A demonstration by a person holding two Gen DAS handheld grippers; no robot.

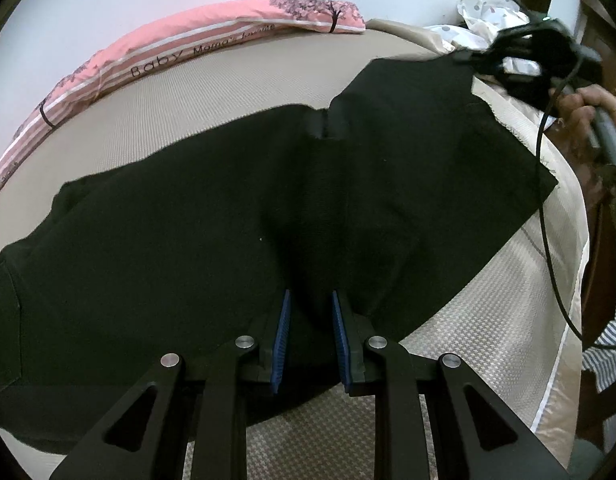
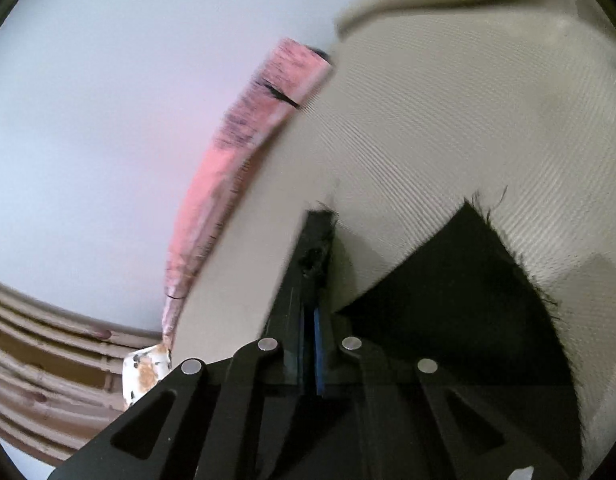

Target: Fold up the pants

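The black fabric pants (image 1: 236,216) lie spread across the beige textured mattress (image 1: 212,92), one frayed leg end near the mattress's right edge. I judge them as soft, light and limp: they will sag and wrinkle when lifted, so it is better to take them at a hem or a corner, not in the middle.

The left gripper (image 1: 310,312) has its blue pads slightly apart with a bulge of black cloth between them; it seems clamped on this fold. The right gripper (image 2: 314,248) has its fingers together on a frayed corner of the leg end.

The left wrist view shows the whole garment, the pink printed pillow (image 1: 196,52) and the person's hand (image 1: 584,116). The right wrist view shows only the corner, but it shows the pinch closely.
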